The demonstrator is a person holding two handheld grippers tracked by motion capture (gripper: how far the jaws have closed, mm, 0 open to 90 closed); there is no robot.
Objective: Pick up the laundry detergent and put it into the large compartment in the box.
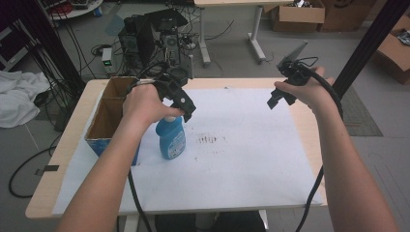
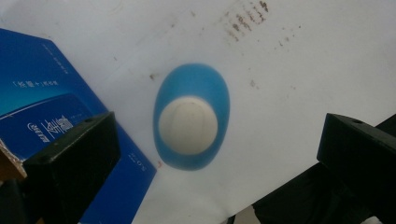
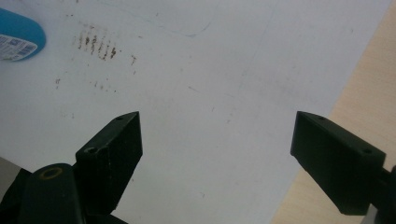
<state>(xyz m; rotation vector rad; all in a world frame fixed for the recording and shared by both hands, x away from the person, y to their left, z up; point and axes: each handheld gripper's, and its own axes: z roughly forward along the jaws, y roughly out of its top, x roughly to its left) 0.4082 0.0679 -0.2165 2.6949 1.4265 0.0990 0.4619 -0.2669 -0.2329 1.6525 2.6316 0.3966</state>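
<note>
Blue bottle [image 2: 191, 116] stands upright left of centre in the high view, just beside the box [image 1: 104, 116]. Left gripper [image 1: 181, 104] hovers directly above its cap, jaws spread — the approach step; next comes lowering and closing. Right gripper [image 1: 283, 94] waits at upper right, jaws wide, holding nothing.

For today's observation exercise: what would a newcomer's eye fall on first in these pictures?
First, the blue bottle with its white cap, standing upright on the white sheet beside the open blue box. The left gripper hangs right above it, jaws spread wide. The right gripper, also open, is held over the sheet's far right.
</note>
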